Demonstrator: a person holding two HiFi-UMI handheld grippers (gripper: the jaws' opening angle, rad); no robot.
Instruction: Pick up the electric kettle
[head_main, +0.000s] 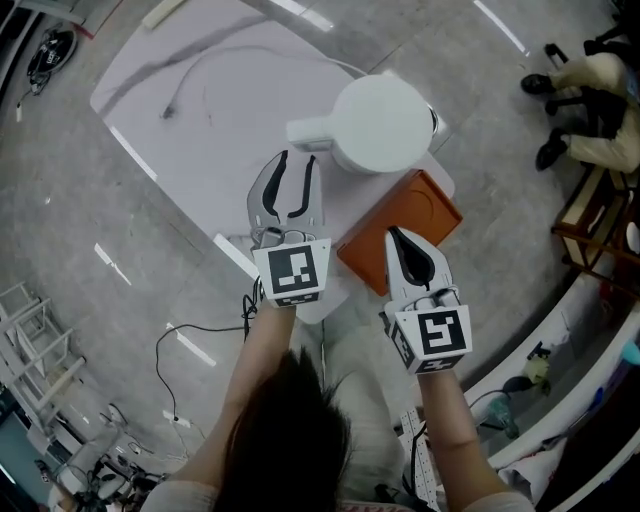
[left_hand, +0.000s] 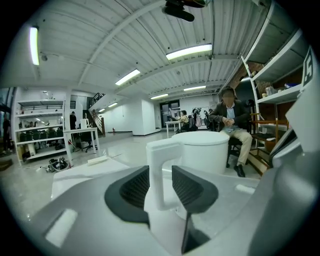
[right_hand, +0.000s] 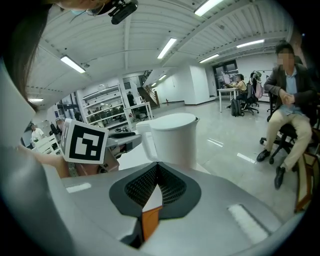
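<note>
The white electric kettle (head_main: 380, 122) stands on a white table (head_main: 200, 120), its handle (head_main: 310, 132) pointing left. My left gripper (head_main: 298, 162) is open, with its tips at the handle. In the left gripper view the handle (left_hand: 161, 165) stands upright between the two dark pads (left_hand: 135, 187) with a gap on each side. My right gripper (head_main: 397, 236) is shut with nothing in it. It hovers over an orange box (head_main: 425, 205) in front of the kettle. In the right gripper view the kettle (right_hand: 172, 137) stands just past the shut jaws of the right gripper (right_hand: 157, 169).
A thin cable (head_main: 190, 75) lies across the far part of the table. The orange box sits at the table's near right corner. A seated person (head_main: 595, 95) and wooden shelving (head_main: 590, 225) are to the right. Grey floor surrounds the table.
</note>
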